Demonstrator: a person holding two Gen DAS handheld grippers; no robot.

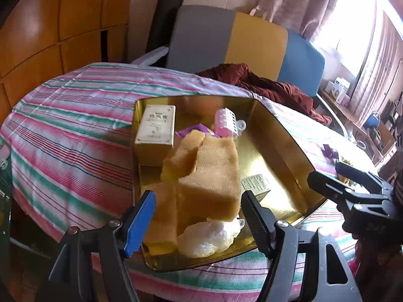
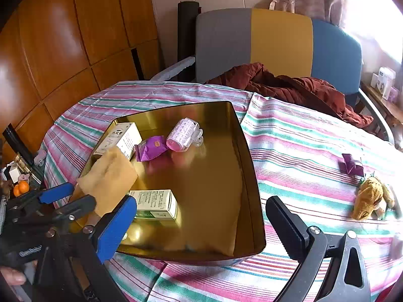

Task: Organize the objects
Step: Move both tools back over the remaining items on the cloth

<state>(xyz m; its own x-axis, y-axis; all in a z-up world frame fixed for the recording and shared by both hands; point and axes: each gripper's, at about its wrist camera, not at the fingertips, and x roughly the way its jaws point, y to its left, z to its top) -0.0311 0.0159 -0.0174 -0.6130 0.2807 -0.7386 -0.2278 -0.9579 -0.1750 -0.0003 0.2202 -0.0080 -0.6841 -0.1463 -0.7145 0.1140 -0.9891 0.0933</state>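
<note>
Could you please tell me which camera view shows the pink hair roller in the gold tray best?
The right wrist view: the pink hair roller lies fully visible, unobstructed, in the gold tray. The left wrist view shows it farther off, partly hidden behind the folded yellow cloth.

A gold tray (image 2: pixel 248 166) is sitting on the striped cloth, holding two boxes (image 2: pixel 118 138), a pink roller (image 2: pixel 183 137), a purple packet (image 2: pixel 151 148) and what looks like plush cloth (image 1: pixel 209 171).

Gold tray (image 2: pixel 249 176); pink-green striped tablecloth (image 2: pixel 302 146); tan cloth (image 1: pixel 209 173)
</note>
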